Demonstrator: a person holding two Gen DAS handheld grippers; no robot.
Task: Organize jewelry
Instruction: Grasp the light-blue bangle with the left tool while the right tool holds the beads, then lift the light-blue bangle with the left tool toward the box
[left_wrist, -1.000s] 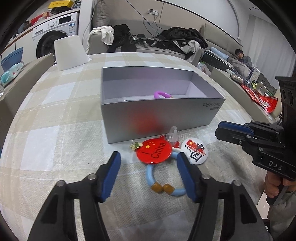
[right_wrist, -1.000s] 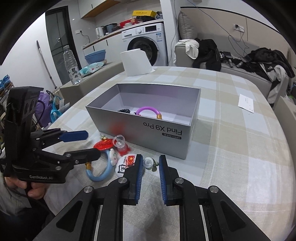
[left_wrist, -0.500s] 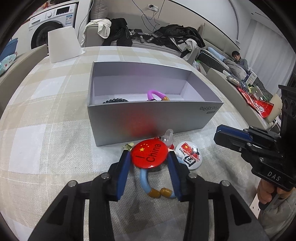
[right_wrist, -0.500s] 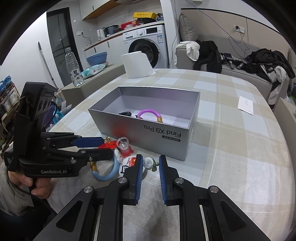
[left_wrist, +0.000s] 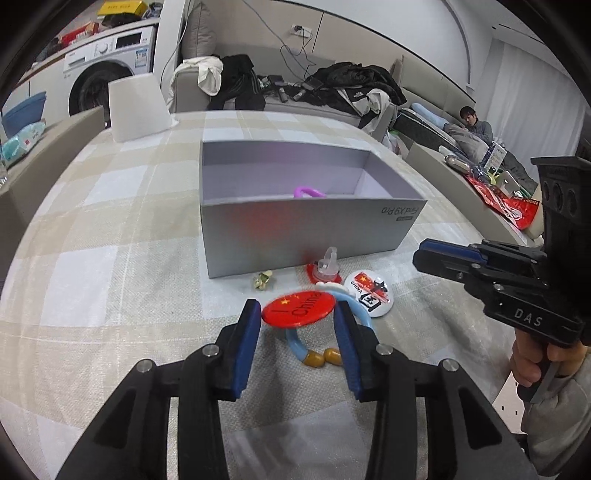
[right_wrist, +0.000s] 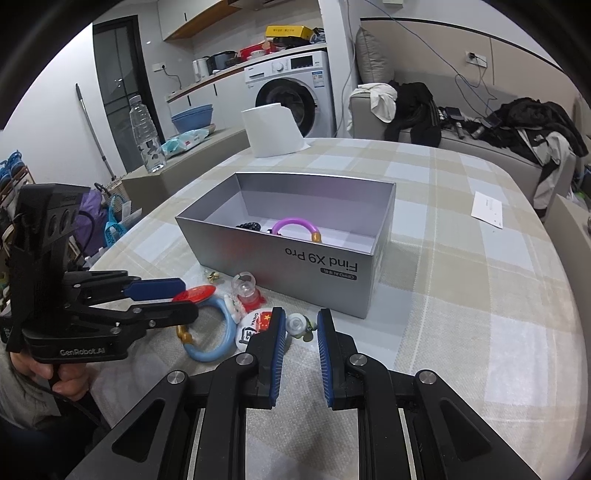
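Observation:
My left gripper (left_wrist: 297, 309) (right_wrist: 189, 299) is shut on the round red "I China" badge (left_wrist: 299, 308) (right_wrist: 195, 293), which is pinched by its edges just above the blue bracelet (left_wrist: 295, 347) (right_wrist: 218, 347). My right gripper (right_wrist: 301, 321) (left_wrist: 419, 256) is shut on a small clear-and-green trinket (right_wrist: 295, 324) and hovers right of the white badge (left_wrist: 369, 293) (right_wrist: 251, 328). Behind them stands the open grey box (left_wrist: 295, 229) (right_wrist: 295, 254), holding a purple bracelet (left_wrist: 308, 192) (right_wrist: 295, 225) and a black item (right_wrist: 249, 225).
A clear ring on a red stand (left_wrist: 325, 266) (right_wrist: 247, 291) and a gold trinket (left_wrist: 263, 279) (right_wrist: 212, 275) lie against the box front. A white paper roll (right_wrist: 273, 129) and an envelope (right_wrist: 487, 208) sit farther back. A person (left_wrist: 472, 122) sits far right.
The left jaws narrowed onto the red badge and now pinch it; the badge has come slightly back from the box. The right gripper has not moved.

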